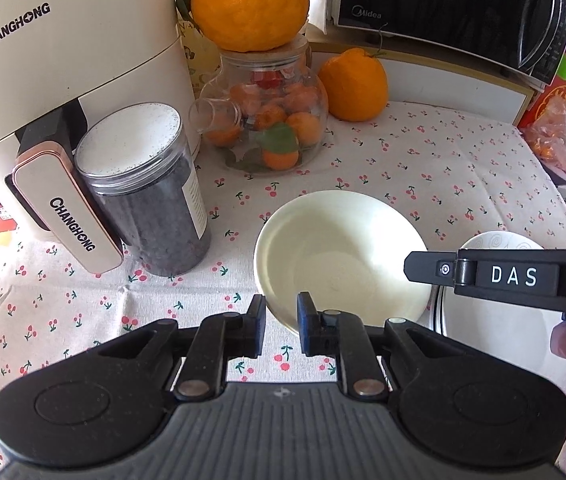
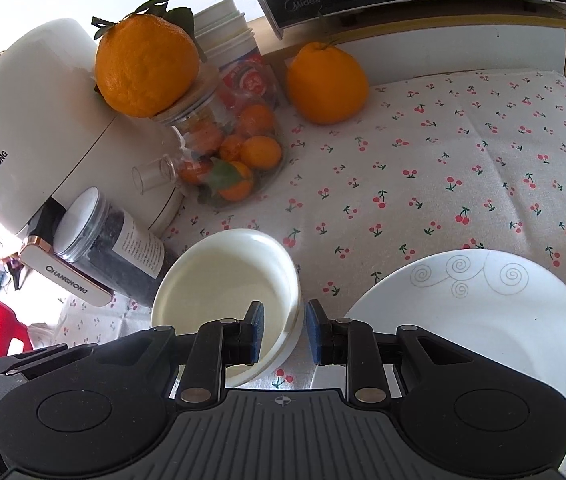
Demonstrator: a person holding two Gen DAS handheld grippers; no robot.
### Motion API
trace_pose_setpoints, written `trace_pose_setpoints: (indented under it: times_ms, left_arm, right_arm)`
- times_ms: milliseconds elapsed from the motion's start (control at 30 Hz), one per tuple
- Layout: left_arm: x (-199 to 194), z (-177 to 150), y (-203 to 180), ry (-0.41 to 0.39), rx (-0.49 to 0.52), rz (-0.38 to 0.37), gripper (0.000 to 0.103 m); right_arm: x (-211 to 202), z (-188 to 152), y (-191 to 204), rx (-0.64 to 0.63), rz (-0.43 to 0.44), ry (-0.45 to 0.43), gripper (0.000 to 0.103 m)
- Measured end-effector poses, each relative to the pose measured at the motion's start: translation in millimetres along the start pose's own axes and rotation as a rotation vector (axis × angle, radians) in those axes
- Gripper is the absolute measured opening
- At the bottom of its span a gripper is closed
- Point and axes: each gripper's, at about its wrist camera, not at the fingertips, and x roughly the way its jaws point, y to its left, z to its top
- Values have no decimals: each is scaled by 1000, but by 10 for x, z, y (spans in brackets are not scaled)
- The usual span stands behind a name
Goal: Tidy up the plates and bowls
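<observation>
Left gripper (image 1: 282, 328) is pinched shut on the cream bowl (image 1: 343, 256) rim at about 7 o'clock, and the right gripper (image 2: 285, 330) looks clamped on its wall at 3. White plate (image 2: 483, 320) sits just beside the bowl at 3 o'clock. Seems like the pick-up step. Next up I'd guess a level lift across onto the plate.

We see a table (image 2: 463, 152) covered in a white cloth printed with small red cherries, creased in places. At its far edge a black microwave (image 1: 443, 4) sits on a pale wooden shelf unit (image 1: 455, 80). Strong daylight washes in from the upper left, bleaching that corner.
</observation>
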Motion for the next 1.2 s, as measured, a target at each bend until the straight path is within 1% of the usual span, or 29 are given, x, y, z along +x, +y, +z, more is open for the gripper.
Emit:
trace_pose_setpoints:
  times_ms: [200, 267, 400, 433, 467, 600, 633, 667, 700, 767, 800, 867, 900, 933, 967, 1000, 1067, 1133, 1200]
  left_arm:
    - [3, -10, -9, 1, 6, -10, 17]
    - [6, -13, -13, -1, 8, -14, 22]
    - [1, -22, -19, -6, 14, -22, 25]
    - [-2, -24, -20, -9, 19, -25, 26]
    - [-5, -25, -18, -11, 21, -29, 27]
    - [-17, -31, -16, -22, 29, -48, 35]
    - [-22, -34, -17, -27, 33, -51, 38]
    - [-26, -37, -18, -34, 39, -54, 43]
    - [-33, -44, -17, -44, 48, -58, 46]
    - [-46, -60, -10, -66, 67, -61, 56]
    - [-52, -69, -5, -76, 77, -63, 58]
    - [-64, -89, 9, -94, 96, -73, 70]
    - [-71, -100, 18, -104, 105, -79, 73]
    - [-78, -112, 24, -115, 113, -81, 79]
    - [-87, -124, 30, -127, 121, -78, 85]
    - [-96, -135, 35, -139, 129, -73, 87]
    - [-117, -162, 47, -161, 151, -66, 93]
    - [-137, -188, 55, -177, 177, -70, 95]
    - [-155, -220, 56, -190, 208, -83, 98]
  right_arm:
    - [7, 9, -28, 2, -7, 2, 25]
    - [11, 12, -42, 6, -7, 6, 25]
    - [18, 17, -60, 11, -6, 12, 25]
    - [17, 19, -66, 12, -6, 12, 28]
    - [14, 21, -70, 15, -3, 9, 33]
    - [4, 30, -80, 8, -1, 8, 36]
    - [1, 31, -81, 5, -1, 7, 37]
    - [-1, 35, -81, 3, -1, 5, 41]
    - [-6, 39, -84, 2, 0, 3, 47]
    - [-22, 47, -95, 0, 9, -1, 52]
    - [-25, 52, -99, -2, 15, 1, 54]
    - [-32, 62, -110, -10, 28, 6, 56]
    - [-37, 64, -113, -14, 29, 6, 59]
    - [-40, 66, -118, -19, 29, 5, 62]
    - [-48, 63, -121, -27, 27, 0, 67]
    - [-54, 62, -122, -35, 25, -3, 70]
    - [-64, 62, -121, -55, 26, -8, 71]
    - [-76, 63, -119, -77, 28, -15, 72]
    - [-96, 63, -113, -105, 25, -26, 77]
